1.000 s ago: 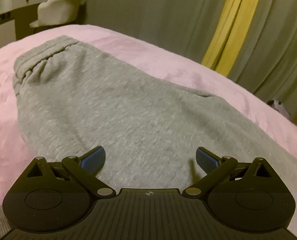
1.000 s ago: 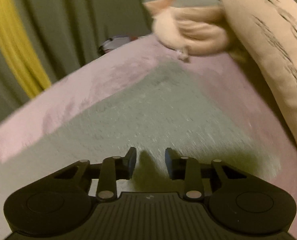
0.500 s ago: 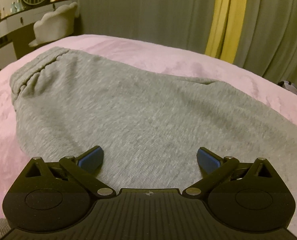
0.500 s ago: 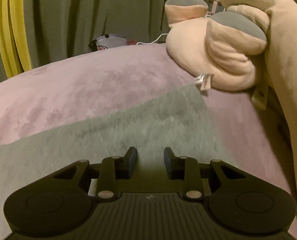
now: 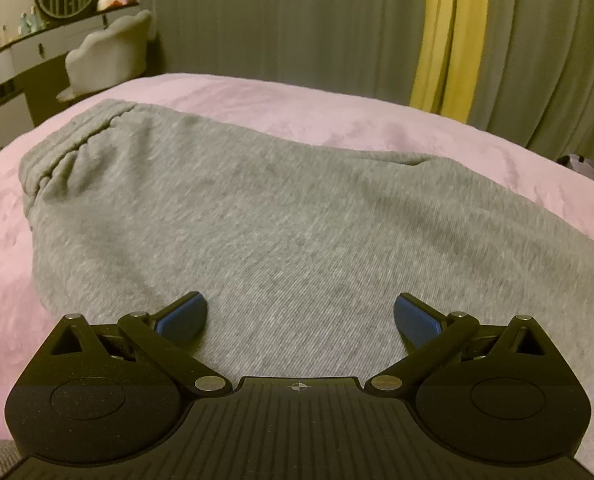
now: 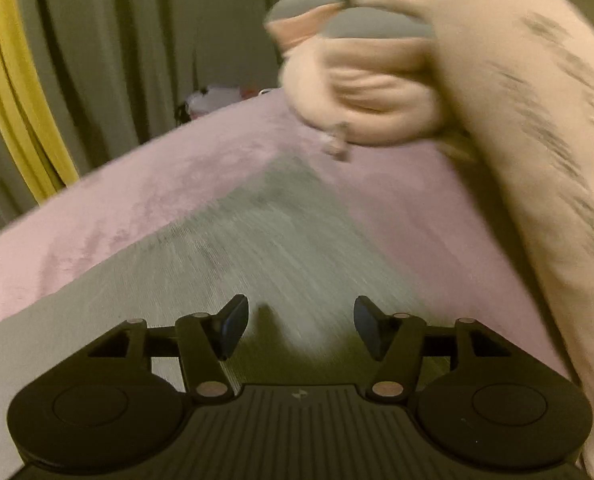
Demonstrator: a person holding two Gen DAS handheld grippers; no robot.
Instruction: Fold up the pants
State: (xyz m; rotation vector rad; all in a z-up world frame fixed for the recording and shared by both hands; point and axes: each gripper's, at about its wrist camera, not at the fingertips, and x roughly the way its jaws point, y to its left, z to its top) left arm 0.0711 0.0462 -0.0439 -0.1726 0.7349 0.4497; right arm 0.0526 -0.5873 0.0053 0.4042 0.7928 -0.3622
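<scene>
Grey sweatpants (image 5: 265, 216) lie flat on a pink bed, with the elastic waistband (image 5: 69, 148) at the far left in the left wrist view. My left gripper (image 5: 300, 316) is open and empty, just above the upper part of the pants. In the blurred right wrist view, the leg end of the pants (image 6: 273, 240) reaches toward a corner near a plush toy. My right gripper (image 6: 301, 324) is open and empty over the leg fabric.
The pink bedspread (image 5: 337, 120) surrounds the pants. A large beige plush toy (image 6: 477, 112) lies along the bed's right side by the leg end. Grey and yellow curtains (image 5: 449, 32) hang behind. A dresser and chair (image 5: 109, 56) stand at far left.
My right gripper's jaws have opened wider, and its view has swung and blurred. My left gripper has stayed open with only a slight shift of view.
</scene>
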